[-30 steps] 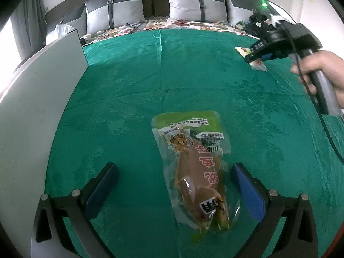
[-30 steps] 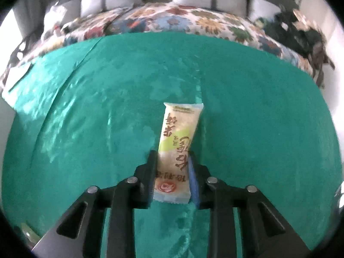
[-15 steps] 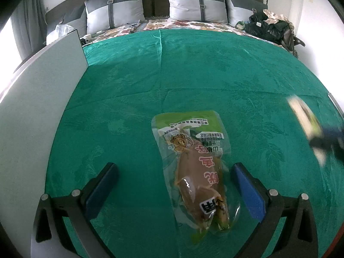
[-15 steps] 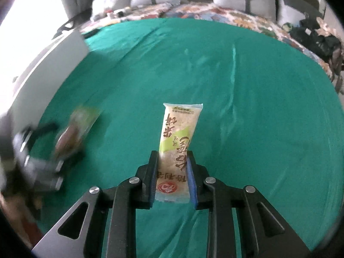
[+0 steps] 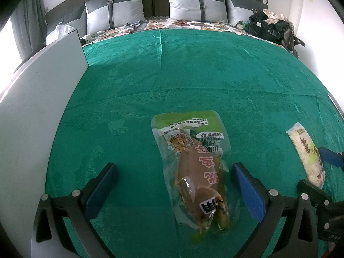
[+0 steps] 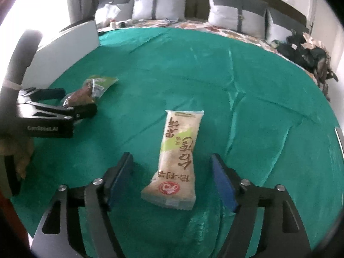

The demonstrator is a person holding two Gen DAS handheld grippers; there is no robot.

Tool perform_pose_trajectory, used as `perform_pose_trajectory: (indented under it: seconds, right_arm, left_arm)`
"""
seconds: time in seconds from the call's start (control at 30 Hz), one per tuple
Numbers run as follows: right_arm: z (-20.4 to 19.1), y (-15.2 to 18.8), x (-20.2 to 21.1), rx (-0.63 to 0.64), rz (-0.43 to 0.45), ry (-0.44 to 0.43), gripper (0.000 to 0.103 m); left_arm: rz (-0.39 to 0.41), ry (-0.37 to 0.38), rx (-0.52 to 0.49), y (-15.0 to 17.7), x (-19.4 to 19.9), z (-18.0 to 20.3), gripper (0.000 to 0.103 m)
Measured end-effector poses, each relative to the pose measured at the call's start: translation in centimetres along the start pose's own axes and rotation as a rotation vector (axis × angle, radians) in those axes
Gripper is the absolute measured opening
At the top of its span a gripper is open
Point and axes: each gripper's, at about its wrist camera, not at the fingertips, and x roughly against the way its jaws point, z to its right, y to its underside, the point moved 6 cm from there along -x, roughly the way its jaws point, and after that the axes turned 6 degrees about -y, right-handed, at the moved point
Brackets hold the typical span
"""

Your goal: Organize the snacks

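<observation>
Both tools stand wide apart over the green bedspread (image 5: 193,75). Between the blue pads of the left tool (image 5: 174,185) lies a clear vacuum pouch of brown meat snack (image 5: 197,172), its green header pointing away, closer to the right pad but not gripped. The right tool (image 6: 172,180) straddles a long cream rice-cracker bar packet (image 6: 178,157), which rests on the bedspread with a gap at each side. That packet lies to the right of the pouch, near it. Farther off, a white board (image 5: 38,107) stands along the left edge, then grey pillows (image 5: 197,2) against the headboard, with dark clothes (image 5: 271,28) heaped at the far right.
</observation>
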Motion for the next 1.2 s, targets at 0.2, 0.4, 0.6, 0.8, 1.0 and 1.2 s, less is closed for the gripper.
perform_pose_trajectory:
  seconds: [0.2, 0.4, 0.6, 0.8, 1.0, 1.2]
  right_arm:
    - [0.27, -0.20, -0.15, -0.012, -0.002, 0.011, 0.086]
    - [0.26, -0.07, -0.06, -0.012, -0.002, 0.010, 0.086]
    - [0.25, -0.05, -0.04, -0.012, -0.002, 0.010, 0.086]
    - [0.26, -0.03, -0.03, -0.012, -0.002, 0.010, 0.086]
    - [0.28, -0.02, -0.01, -0.012, -0.002, 0.010, 0.086]
    - [0.28, 0.00, 0.00, -0.012, -0.002, 0.010, 0.086]
  left_arm:
    - [0.000, 0.000, 0.000, -0.01, 0.00, -0.01, 0.103]
    - [0.000, 0.000, 0.000, 0.02, -0.02, -0.05, 0.103]
    - [0.000, 0.000, 0.000, -0.01, -0.04, 0.00, 0.103]
    - [0.000, 0.000, 0.000, -0.01, -0.06, 0.01, 0.103]
    - [0.000, 0.000, 0.000, 0.00, -0.08, -0.02, 0.103]
    - [0.000, 0.000, -0.001, -0.03, -0.09, 0.04, 0.103]
